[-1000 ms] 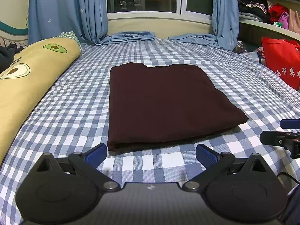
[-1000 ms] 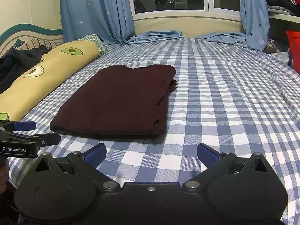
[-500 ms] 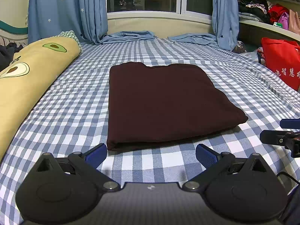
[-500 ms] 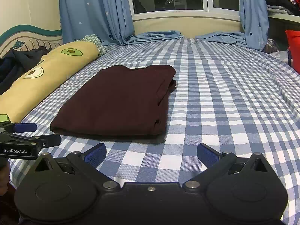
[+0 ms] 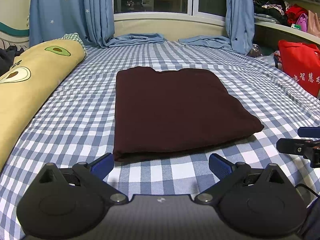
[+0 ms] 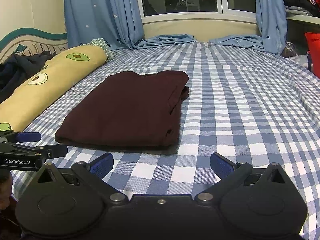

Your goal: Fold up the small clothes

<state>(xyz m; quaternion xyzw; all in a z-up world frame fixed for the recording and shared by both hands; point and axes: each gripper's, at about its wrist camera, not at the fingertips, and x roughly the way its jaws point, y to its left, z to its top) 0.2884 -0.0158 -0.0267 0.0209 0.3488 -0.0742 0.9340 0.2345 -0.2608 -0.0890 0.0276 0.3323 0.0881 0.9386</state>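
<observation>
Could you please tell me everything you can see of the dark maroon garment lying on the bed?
The dark maroon garment is a plain, soft-looking cloth, folded into a flat, roughly rectangular stack on the blue-and-white checked sheet. In the right wrist view its right edge shows several stacked layers, slightly uneven at the far corner; the near edge is a rounded fold. It lies right of the avocado-print bolster, apart from it. Nothing touches it but the sheet: the left gripper and right gripper are open, just short of its near edge.

Matt maroon cloth garment [image 5: 170, 112] on woven checked cotton sheet [image 5: 76, 124]; matt black plastic gripper body [image 5: 160, 214]
</observation>
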